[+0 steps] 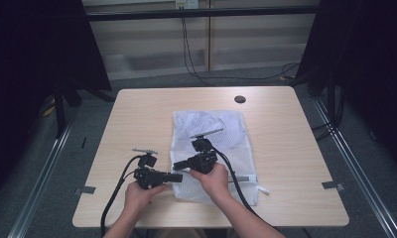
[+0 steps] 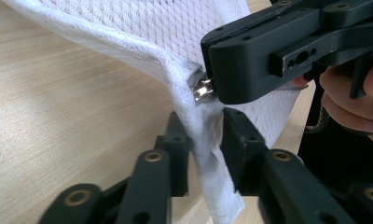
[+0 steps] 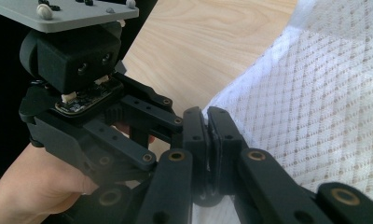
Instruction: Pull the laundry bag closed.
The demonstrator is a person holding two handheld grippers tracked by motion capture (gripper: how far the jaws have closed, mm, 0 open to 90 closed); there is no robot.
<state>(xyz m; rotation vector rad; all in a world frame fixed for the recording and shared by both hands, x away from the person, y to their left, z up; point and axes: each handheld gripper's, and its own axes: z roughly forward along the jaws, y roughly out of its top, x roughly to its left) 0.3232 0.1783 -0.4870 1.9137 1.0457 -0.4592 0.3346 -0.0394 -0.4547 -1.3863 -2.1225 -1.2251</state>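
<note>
On the pale wooden table point(image 1: 137, 114), a white mesh laundry bag point(image 1: 209, 129) lies flat near the middle, its near left corner lifted between the two black hand-held grippers. The right gripper point(image 3: 207, 122) has its jaws pressed together on the small silver metal zipper pull point(image 2: 202, 88) at that corner, as the left gripper view shows it pinched at the jaw tips. The left gripper point(image 2: 208, 135) has the bag's white seamed edge point(image 2: 217, 196) standing between its jaws just below the pull; whether the pads press the fabric cannot be told, since a narrow gap seems to remain on either side.

Judging by this, the work is at an early stage: the pull is caught and the edge is about to be braced, but the zip itself looks unmoved. What remains is to secure the edge, then draw the pull along the bag's near side.
</note>
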